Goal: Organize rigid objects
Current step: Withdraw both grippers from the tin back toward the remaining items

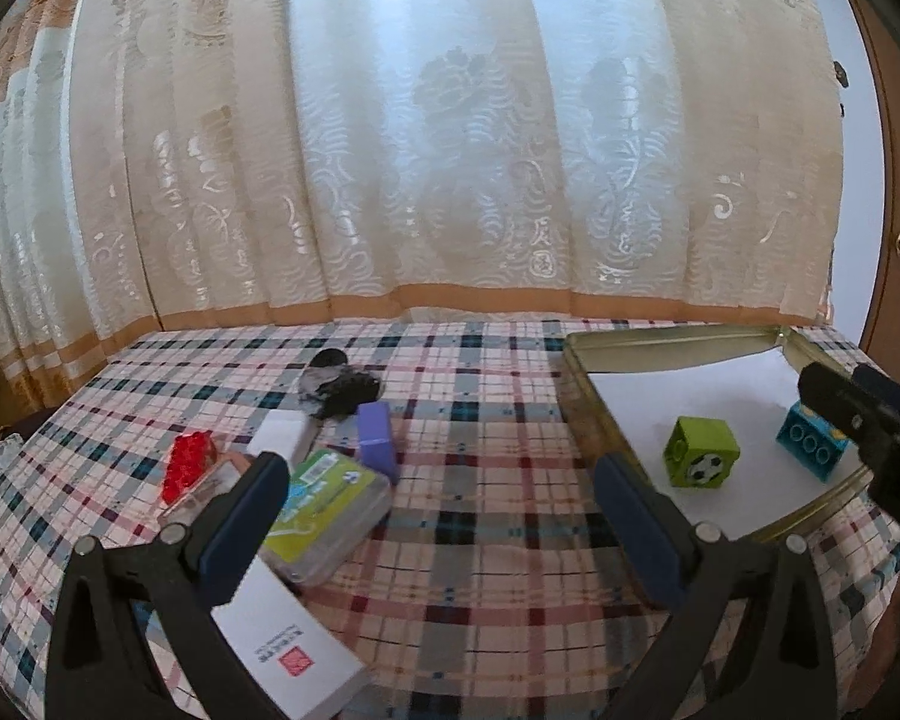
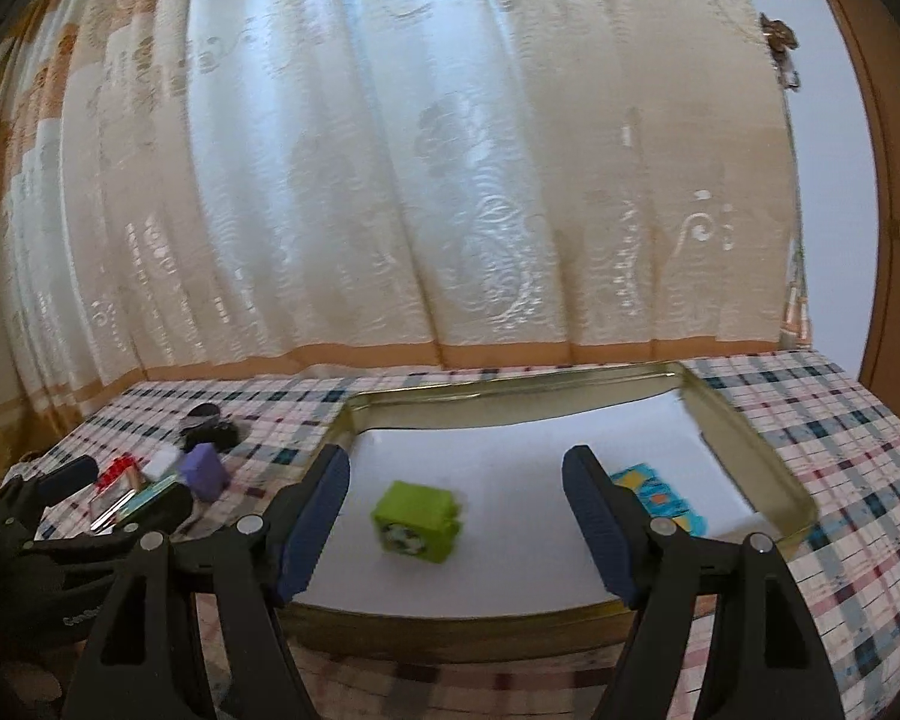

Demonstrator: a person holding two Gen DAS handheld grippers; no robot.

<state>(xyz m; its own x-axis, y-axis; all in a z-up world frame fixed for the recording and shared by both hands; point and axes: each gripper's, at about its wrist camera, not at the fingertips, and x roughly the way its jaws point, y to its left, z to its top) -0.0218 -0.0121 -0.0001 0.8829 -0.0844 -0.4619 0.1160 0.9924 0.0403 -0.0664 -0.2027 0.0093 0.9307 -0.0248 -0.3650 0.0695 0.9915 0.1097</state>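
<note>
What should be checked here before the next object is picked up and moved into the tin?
1. Left gripper open and holding nothing: ok.
2. Right gripper open and holding nothing: ok.
3. Tin has free floor beside the green cube and blue cube: ok.
4. Objects remain outside the tin, such as the purple block and green case: ok.
5. Left gripper aligned over one object: not ok, jaws straddle bare cloth.
6. Green cube settled: cannot tell, blurred.

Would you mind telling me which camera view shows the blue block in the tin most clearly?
The left wrist view: the blue block shows its circled side and top, only its corner behind the right gripper. In the right wrist view the block is blurred and partly behind a finger.
</note>
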